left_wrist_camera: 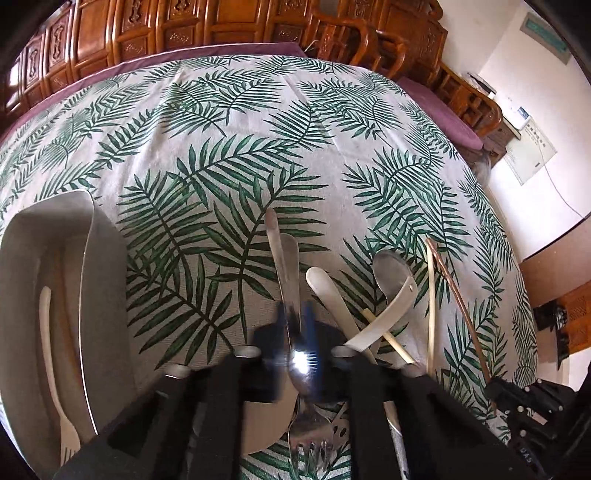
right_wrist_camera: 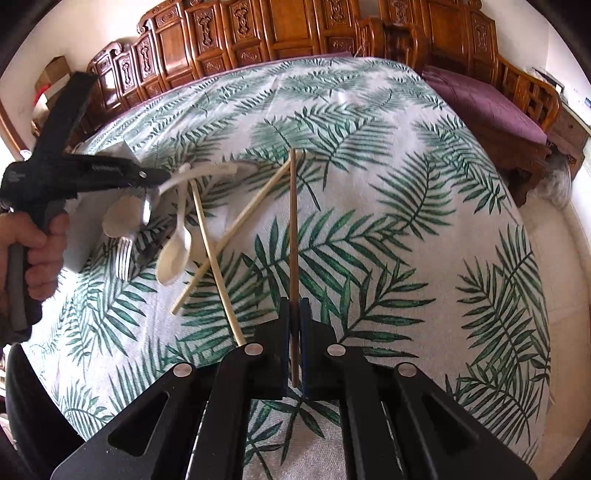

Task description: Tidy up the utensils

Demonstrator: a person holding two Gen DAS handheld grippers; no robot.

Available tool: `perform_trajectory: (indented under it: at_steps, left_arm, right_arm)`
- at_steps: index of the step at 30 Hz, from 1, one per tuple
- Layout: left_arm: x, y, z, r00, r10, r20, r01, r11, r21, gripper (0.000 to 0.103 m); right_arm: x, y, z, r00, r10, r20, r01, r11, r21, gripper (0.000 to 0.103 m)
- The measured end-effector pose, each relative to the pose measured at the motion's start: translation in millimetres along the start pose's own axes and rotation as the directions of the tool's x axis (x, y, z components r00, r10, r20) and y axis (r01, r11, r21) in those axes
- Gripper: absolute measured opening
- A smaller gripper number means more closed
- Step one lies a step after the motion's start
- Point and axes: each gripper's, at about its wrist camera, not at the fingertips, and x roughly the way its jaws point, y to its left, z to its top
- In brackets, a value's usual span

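Bench (right_wrist_camera: 424,229) under a palm-leaf cloth, carved wooden panelling (right_wrist_camera: 295,33) behind, purple-cushioned seat (right_wrist_camera: 487,107) alongside. Left hand-held gripper (left_wrist_camera: 295,334) clamped on a metal spoon (left_wrist_camera: 282,258) over the utensil pile; grey tray (left_wrist_camera: 99,258) beside it. Right hand-held gripper (right_wrist_camera: 294,321) clamped on a dark chopstick (right_wrist_camera: 293,229).

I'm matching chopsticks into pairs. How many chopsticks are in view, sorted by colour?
Light chopsticks: 2, lying crossed on the tablecloth
Dark chopstick: 1, gripped in the right claw
Total: 3
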Motion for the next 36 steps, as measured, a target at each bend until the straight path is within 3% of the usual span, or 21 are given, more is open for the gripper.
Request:
perform_trajectory:
  at_steps: [21,28,36]
  left_arm:
    - [13.2,-4.2,-2.7,0.993,0.117,-0.035,-0.113,0.989,0.097,0.002]
    - [2.9,-4.2,-5.5,0.993,0.115,0.008,-0.115,0.989,0.095,0.002]
    - [-37.2,-12.3,-19.2,0.994,0.075,0.079,-0.085,0.988,0.130,0.002]
  right_arm:
    - [7.6,-3.5,-2.3,1.000,-0.010,-0.013,0.010,1.000,0.008,0.006]
    - [8.9,-3.2,-0.4,1.000,-0.017,0.005,0.017,1.000,0.011,0.006]
    - [14.4,-3.0,6.8,0.999,-0.027,0.040,0.027,1.000,0.000,0.007]
